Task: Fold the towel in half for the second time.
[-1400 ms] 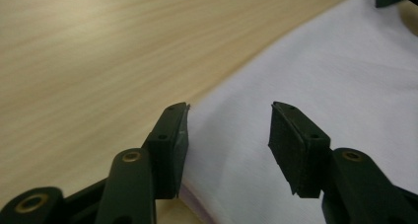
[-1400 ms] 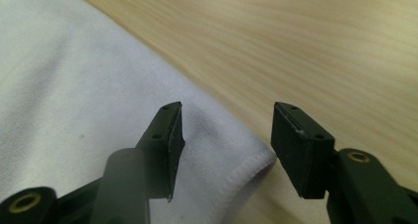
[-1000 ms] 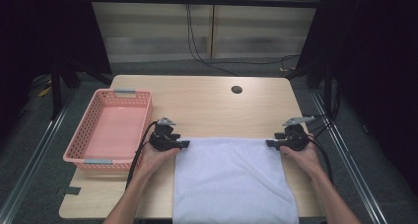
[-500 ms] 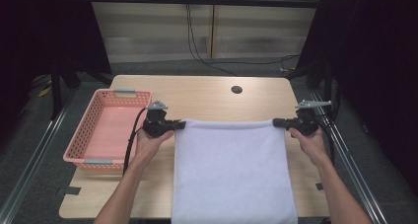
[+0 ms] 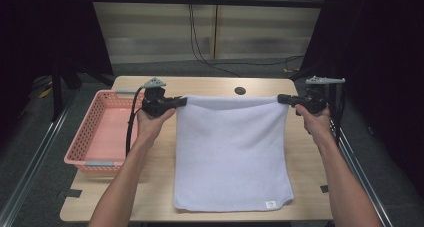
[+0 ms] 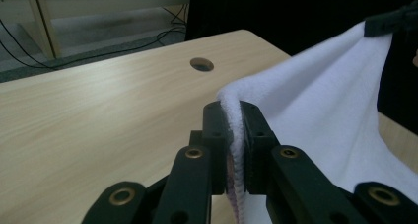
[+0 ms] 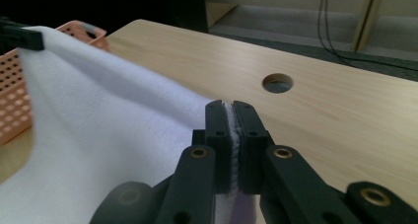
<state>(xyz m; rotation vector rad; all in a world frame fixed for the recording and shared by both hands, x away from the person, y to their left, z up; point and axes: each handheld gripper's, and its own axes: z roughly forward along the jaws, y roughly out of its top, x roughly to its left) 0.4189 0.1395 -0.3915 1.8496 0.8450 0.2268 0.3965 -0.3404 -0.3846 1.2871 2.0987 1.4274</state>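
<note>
Wooden table [image 5: 210,84], pale, with a round hole [image 5: 240,91] near the far edge. White towel [image 5: 230,152] stretched between both tools, far edge lifted, near edge apparently resting at the table's near side. Pink basket [image 5: 102,132] at left. Left gripper [image 5: 181,101] clamped on the far-left corner; right gripper [image 5: 283,98] pinching the far-right corner.

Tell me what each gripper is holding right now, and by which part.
Both hold the white towel: the left gripper is clamped on its far left corner, the right gripper on its far right corner, with the far edge lifted between them.
</note>
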